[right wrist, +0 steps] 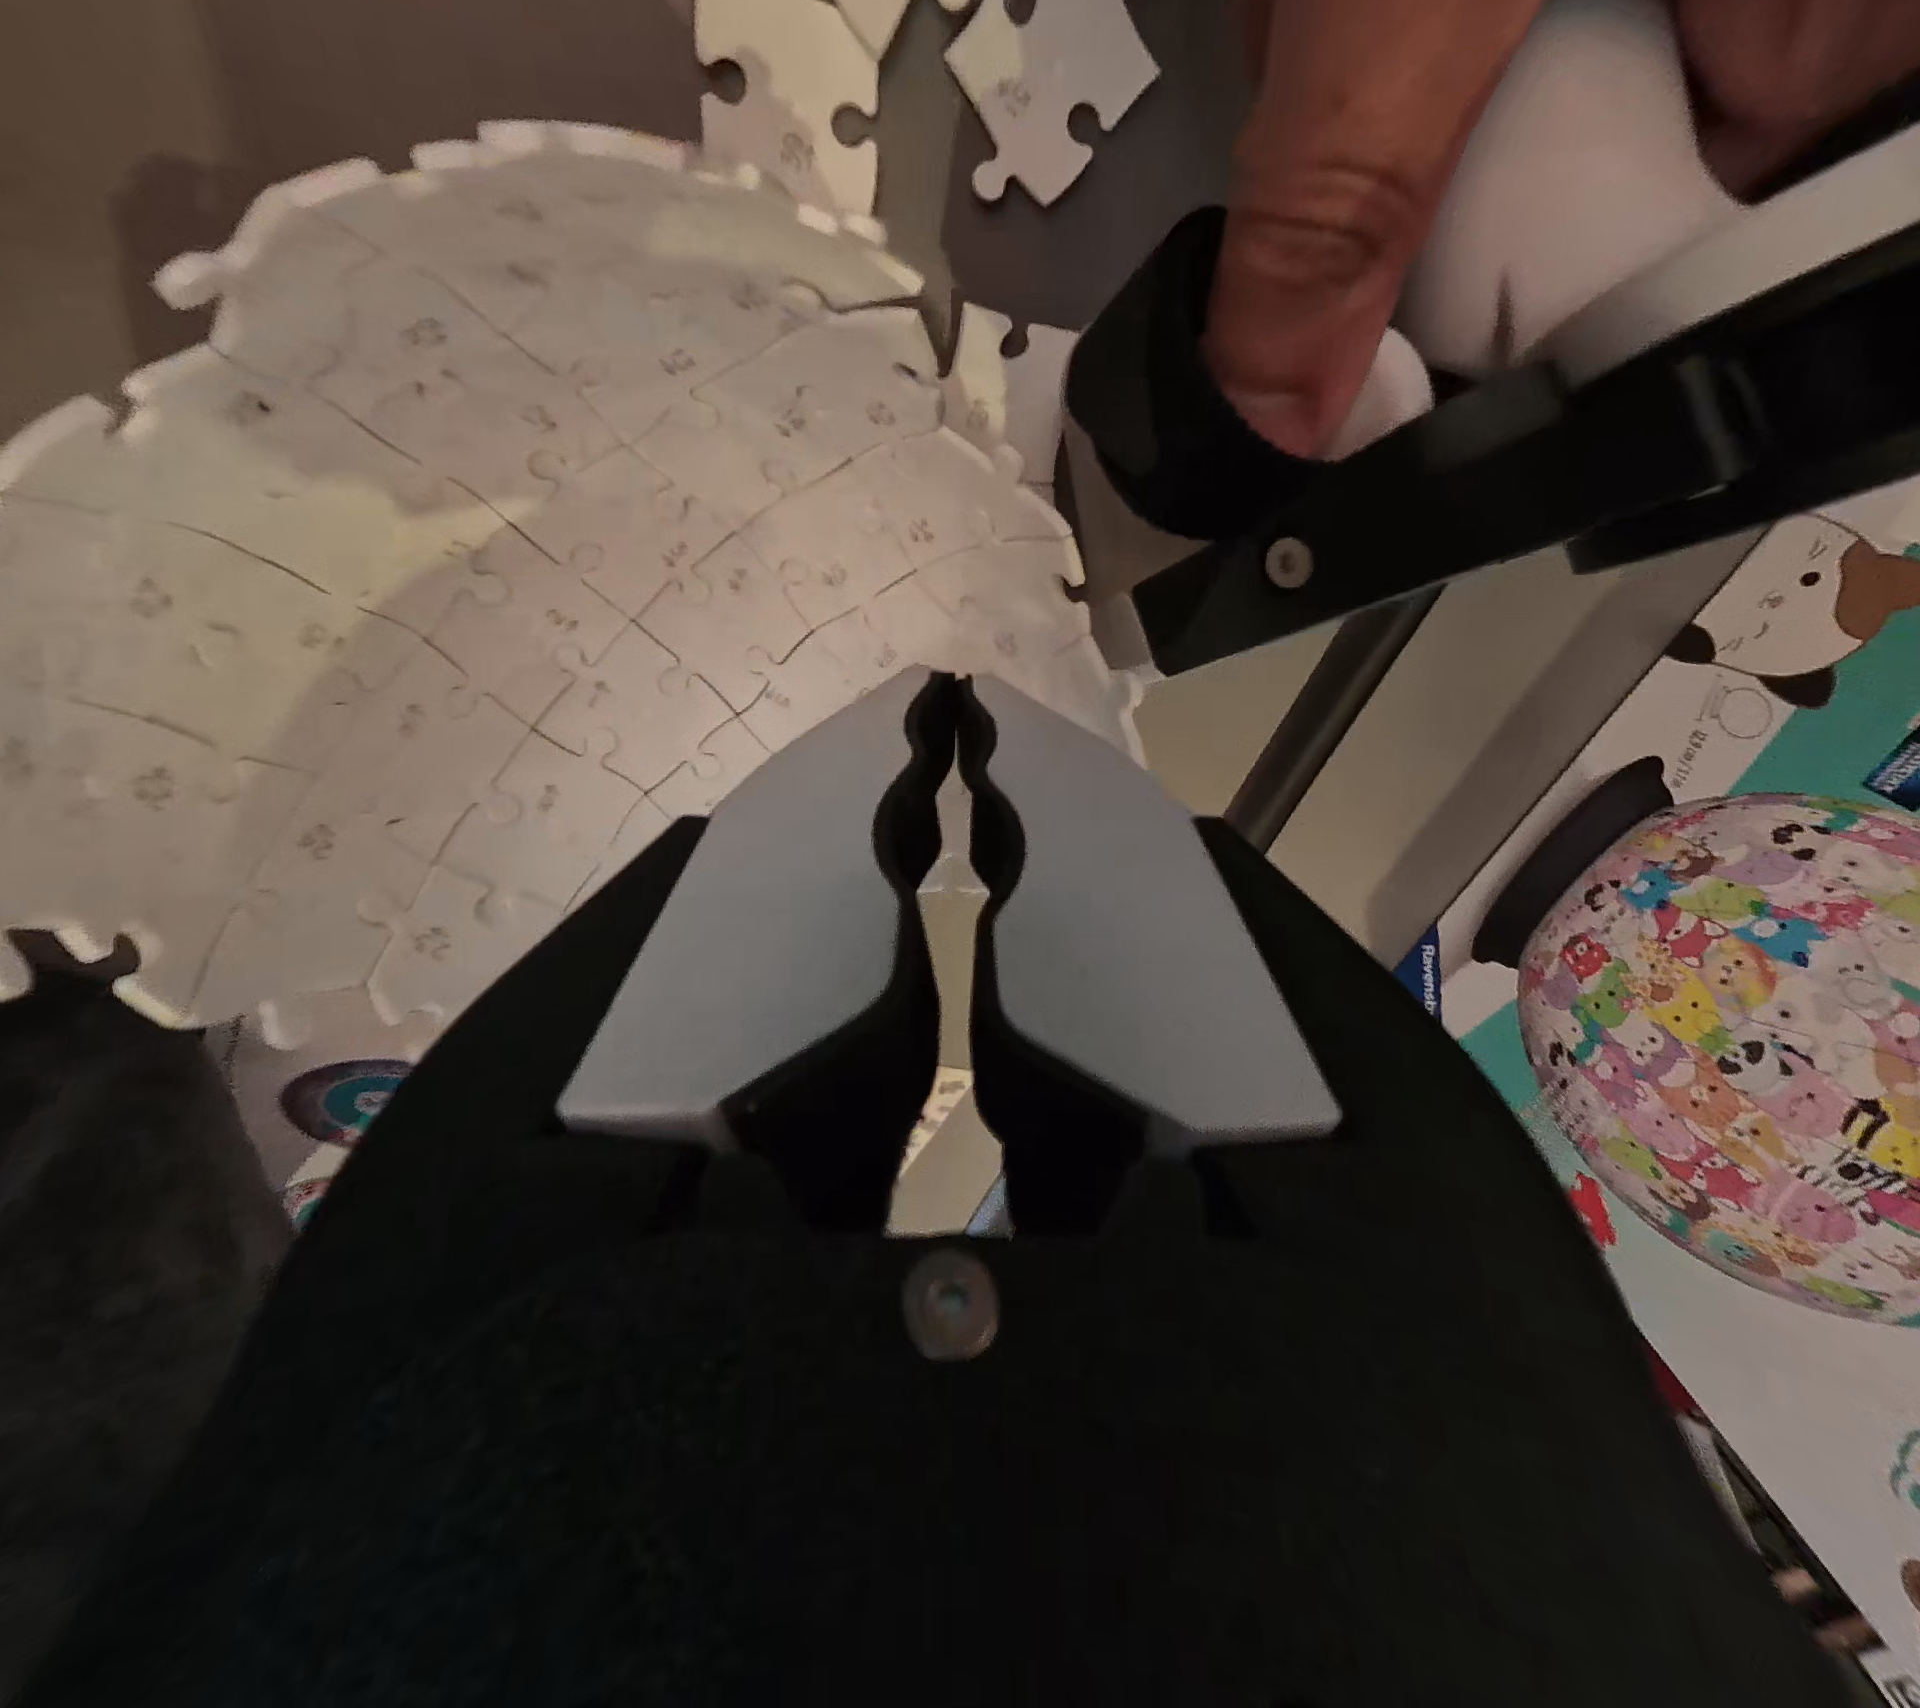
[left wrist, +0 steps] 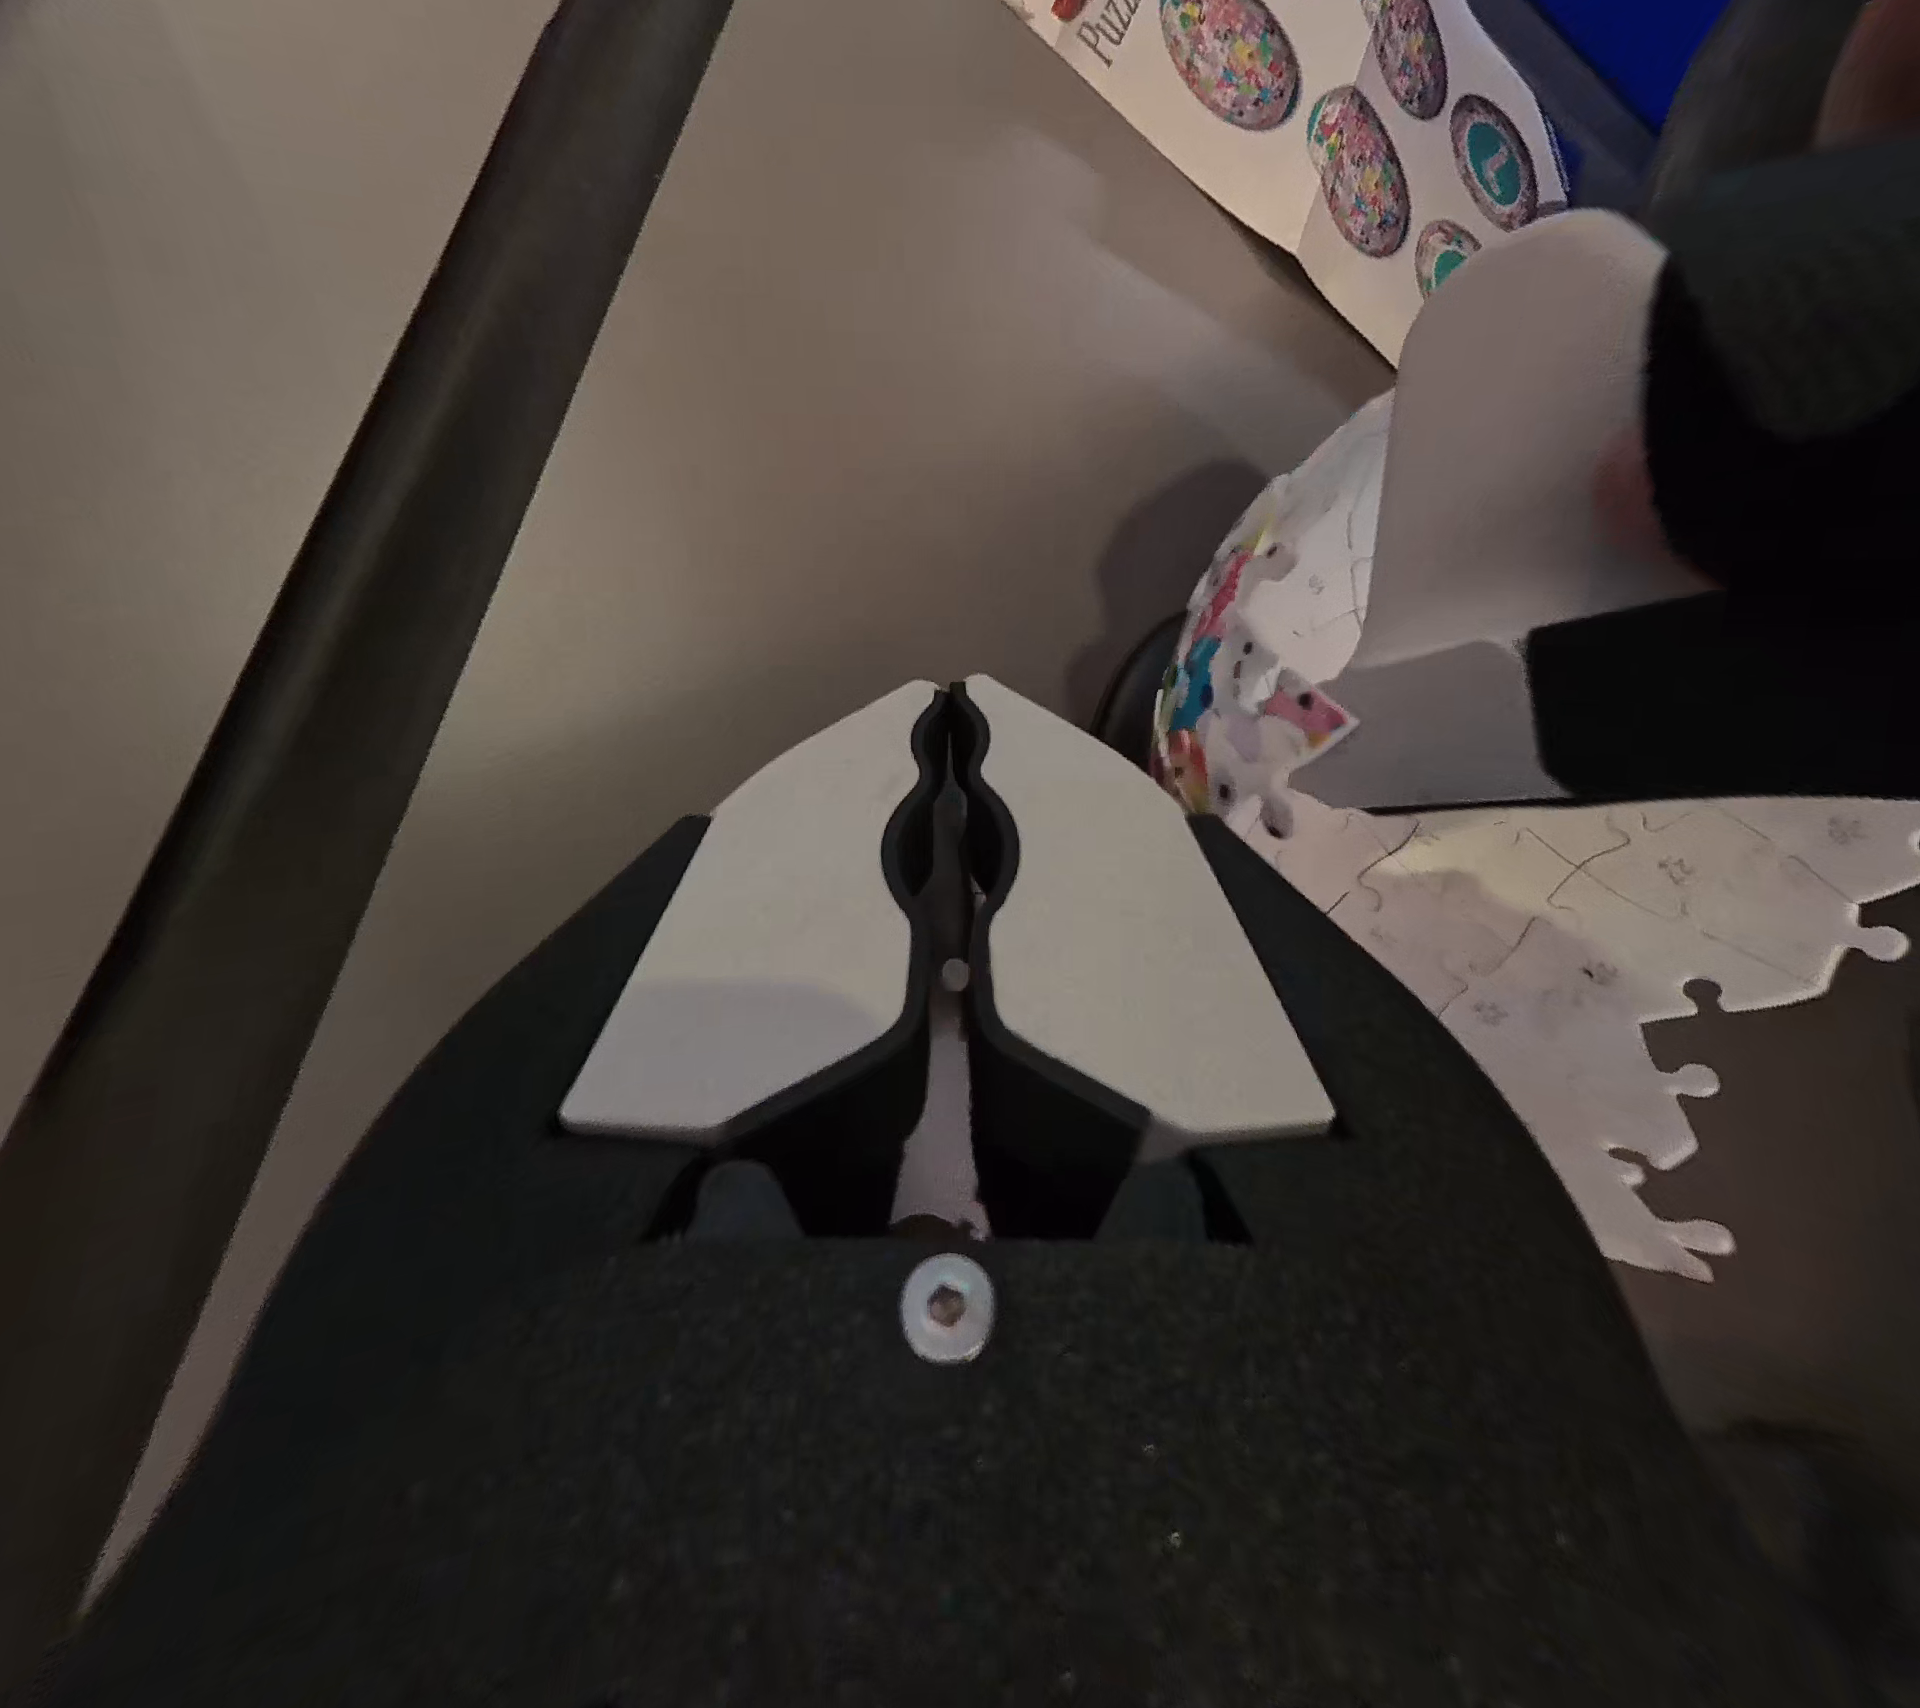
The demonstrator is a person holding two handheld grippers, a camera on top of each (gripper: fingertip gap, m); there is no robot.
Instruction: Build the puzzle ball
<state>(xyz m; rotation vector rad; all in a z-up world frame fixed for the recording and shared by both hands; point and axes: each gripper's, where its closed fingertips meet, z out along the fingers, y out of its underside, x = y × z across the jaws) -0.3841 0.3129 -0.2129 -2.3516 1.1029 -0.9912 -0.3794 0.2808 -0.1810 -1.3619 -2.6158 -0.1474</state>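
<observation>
On the far left of the left wrist view we see a dark band (left wrist: 436,432) running diagonally across the pale desk (left wrist: 831,411). At the centre our left gripper (left wrist: 952,690) has its fingertips pressed together, and a thin pale sliver shows deep in the slot between its fingers; we cannot tell what it is. To the right, a leaflet (left wrist: 1278,69) with pictures of coloured balls lies flat on the desk, and below it sits the partly built puzzle ball (left wrist: 1257,723), its colourful outside and white inside both showing. Its jagged white edge (left wrist: 1621,983) spreads off to the right, while the other gripper (left wrist: 1558,453) reaches in from above. In the right wrist view, the curved white shell of the puzzle ball (right wrist: 499,578) fills the left side, with its inner face toward the camera. Loose white pieces (right wrist: 1049,58) lie on the desk above it. Our right gripper (right wrist: 954,687) is closed at the tips, right against the shell's rim, with nothing clearly held. Farther right a hand (right wrist: 1382,131) grips the left tool's handle, and the puzzle box (right wrist: 1714,1087) with its colourful ball picture lies at the right edge.
</observation>
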